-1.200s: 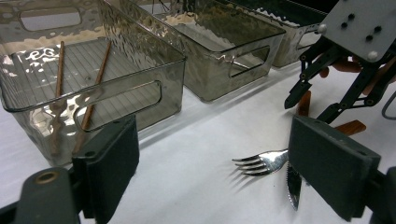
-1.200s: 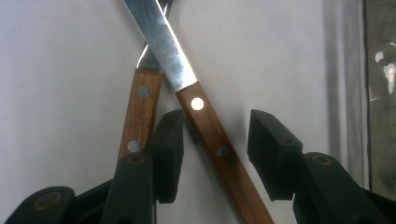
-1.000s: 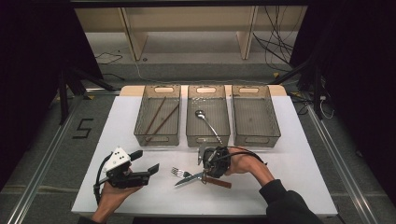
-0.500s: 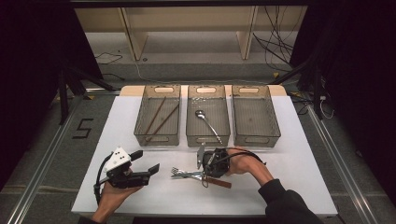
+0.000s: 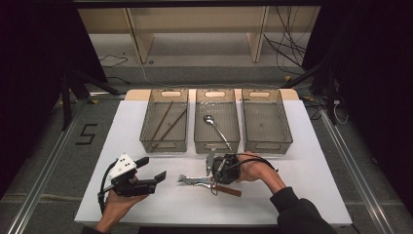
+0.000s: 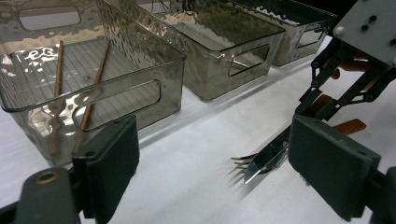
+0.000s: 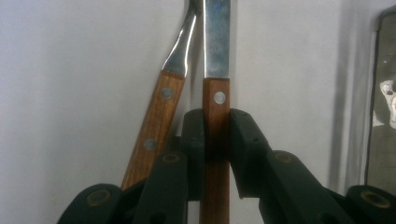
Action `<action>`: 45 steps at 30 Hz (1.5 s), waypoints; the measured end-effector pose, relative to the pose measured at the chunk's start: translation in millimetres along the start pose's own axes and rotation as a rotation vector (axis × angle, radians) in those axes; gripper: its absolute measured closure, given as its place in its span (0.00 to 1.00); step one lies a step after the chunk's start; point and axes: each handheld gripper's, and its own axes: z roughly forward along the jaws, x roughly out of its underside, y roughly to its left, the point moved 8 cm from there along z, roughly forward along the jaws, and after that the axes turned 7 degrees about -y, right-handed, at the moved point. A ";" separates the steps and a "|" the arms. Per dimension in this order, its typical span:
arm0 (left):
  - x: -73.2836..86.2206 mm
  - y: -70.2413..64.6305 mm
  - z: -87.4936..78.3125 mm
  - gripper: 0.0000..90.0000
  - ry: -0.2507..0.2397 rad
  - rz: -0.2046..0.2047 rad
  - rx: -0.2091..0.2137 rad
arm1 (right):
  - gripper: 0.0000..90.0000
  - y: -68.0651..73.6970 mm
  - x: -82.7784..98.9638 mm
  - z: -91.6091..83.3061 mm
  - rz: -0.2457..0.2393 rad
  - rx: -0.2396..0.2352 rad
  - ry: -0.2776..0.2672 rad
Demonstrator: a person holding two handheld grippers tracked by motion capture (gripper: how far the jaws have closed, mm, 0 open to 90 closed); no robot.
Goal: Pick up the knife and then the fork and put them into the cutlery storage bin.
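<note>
A wooden-handled knife (image 7: 216,51) lies on the white table (image 5: 302,161), and my right gripper (image 7: 216,121) is shut on its handle. Its jaws have just been closing, with that handle between them. A wooden-handled fork (image 7: 161,107) lies right beside the knife, its handle angled away under the jaws. In the high view the right gripper (image 5: 213,181) sits at the table's front middle, with the fork (image 5: 184,178) and knife (image 5: 198,181) pointing left. My left gripper (image 5: 153,168) is open and empty at the front left, aimed at the fork tines (image 6: 240,163) and knife blade (image 6: 267,158).
Three translucent grey bins stand in a row behind the cutlery. The left bin (image 5: 164,141) holds two brown chopsticks (image 5: 168,123), the middle bin (image 5: 216,141) a metal spoon (image 5: 216,127), and the right bin (image 5: 267,141) holds nothing. Bare white tabletop lies left and right.
The right gripper's jaws have closed onto the knife handle, and the knife blade has swung in alongside the fork. Both hands have stayed where they were.
</note>
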 end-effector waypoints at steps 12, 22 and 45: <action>-0.1 0.2 0.0 0.18 0.001 0.000 -0.001 | 0.86 -1.0 -1.6 -4.8 -0.005 0.002 -0.020; -0.2 0.2 -0.2 0.18 0.000 -0.001 -0.001 | 0.86 -4.6 -4.5 -10.5 0.005 0.022 -0.046; -0.9 0.5 -0.7 0.18 -0.005 -0.003 -0.005 | 0.86 -14.9 -6.8 -27.1 0.086 0.084 -0.122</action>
